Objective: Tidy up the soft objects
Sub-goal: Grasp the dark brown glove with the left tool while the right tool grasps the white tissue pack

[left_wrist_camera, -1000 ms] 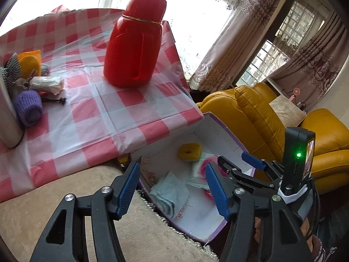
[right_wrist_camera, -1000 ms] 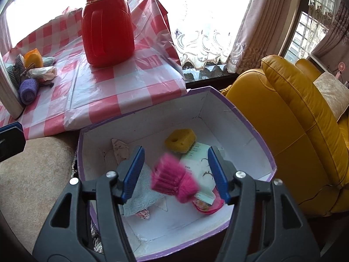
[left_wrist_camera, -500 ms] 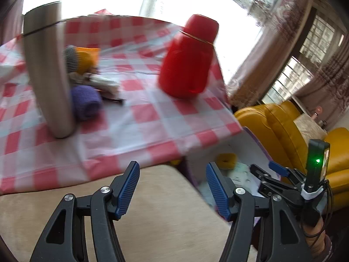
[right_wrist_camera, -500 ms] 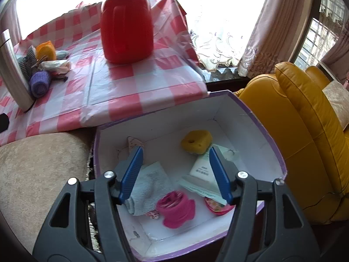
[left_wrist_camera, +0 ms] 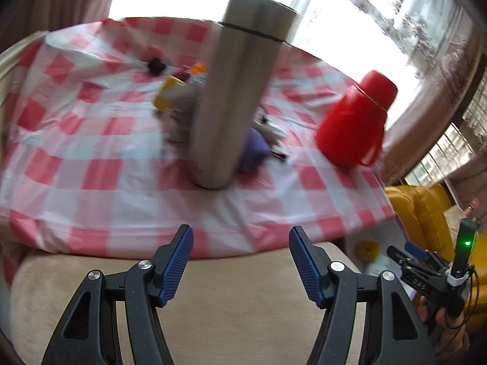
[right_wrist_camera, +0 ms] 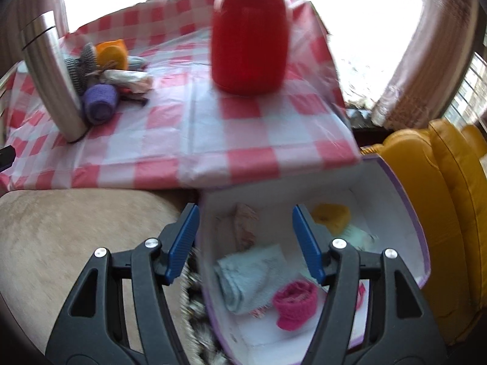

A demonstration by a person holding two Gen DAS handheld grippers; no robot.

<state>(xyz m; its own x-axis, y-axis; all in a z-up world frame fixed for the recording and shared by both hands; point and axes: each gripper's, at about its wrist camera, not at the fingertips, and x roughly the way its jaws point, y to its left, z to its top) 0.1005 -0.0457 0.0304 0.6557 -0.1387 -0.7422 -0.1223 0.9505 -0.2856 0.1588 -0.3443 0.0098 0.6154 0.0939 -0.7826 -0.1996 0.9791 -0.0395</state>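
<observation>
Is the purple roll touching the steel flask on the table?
Touching. In the right wrist view the purple roll lies against the steel flask near its base, with no gap visible between them.

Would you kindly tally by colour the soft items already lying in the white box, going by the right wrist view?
Pink: 1, pink knitted roll
Pale blue: 1, folded pale blue cloth
Yellow: 1, round yellow sponge
Total: 3 clear; other pale items in the white box are too blurred to count.

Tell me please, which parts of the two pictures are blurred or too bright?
Left wrist view: motion blur smears the steel flask and the small things behind it; the window is blown out white. Right wrist view: the red jug and the box contents are soft, window overexposed. In both, the gripper fingers stay sharp, edges bend.
</observation>
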